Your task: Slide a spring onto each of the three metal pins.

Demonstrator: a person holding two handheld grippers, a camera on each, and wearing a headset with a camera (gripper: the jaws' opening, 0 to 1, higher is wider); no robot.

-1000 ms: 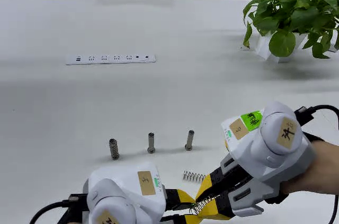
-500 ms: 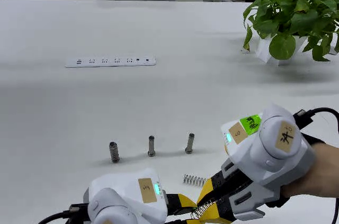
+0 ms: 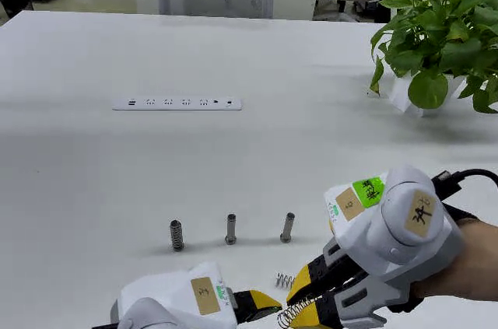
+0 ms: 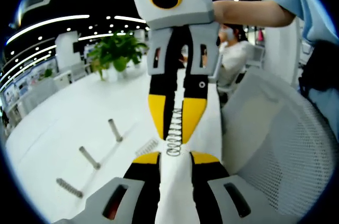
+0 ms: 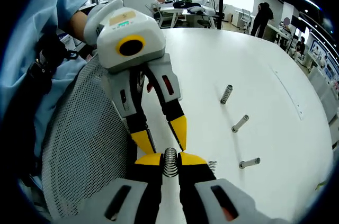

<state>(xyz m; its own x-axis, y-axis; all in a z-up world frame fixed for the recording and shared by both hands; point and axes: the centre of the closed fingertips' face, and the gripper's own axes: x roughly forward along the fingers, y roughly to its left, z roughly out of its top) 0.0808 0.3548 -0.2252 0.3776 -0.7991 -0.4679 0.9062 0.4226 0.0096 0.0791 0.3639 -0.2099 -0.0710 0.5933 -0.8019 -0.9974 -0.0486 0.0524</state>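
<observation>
Pins: three, at 9 o'clock pin point(image 3: 176, 225), centre pin point(image 3: 231, 229), 3 o'clock pin point(image 3: 288, 227).
Springs: three. Sleeved spring point(image 3: 177, 239) on 9 o'clock pin, loose spring point(image 3: 284, 279) on bench point(image 3: 93, 173), gripped spring point(image 4: 175, 134) in right claw point(image 5: 170, 158).
Claws: two, counting left claw point(image 4: 175, 156).
Power strip point(image 3: 177, 103): one.
Potted plant point(image 3: 440, 37): one.

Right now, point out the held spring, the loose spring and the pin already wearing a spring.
Held spring point(image 4: 174, 131), left gripper view, middle coils.
Loose spring point(image 3: 283, 279), head view, its middle.
Sprung pin point(image 3: 177, 236), head view, coils on shaft.

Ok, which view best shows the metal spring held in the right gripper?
The left gripper view: the small coiled metal spring runs lengthwise between the right gripper's yellow fingers. The right gripper view sees the spring end-on; the head view catches it partly.
</observation>
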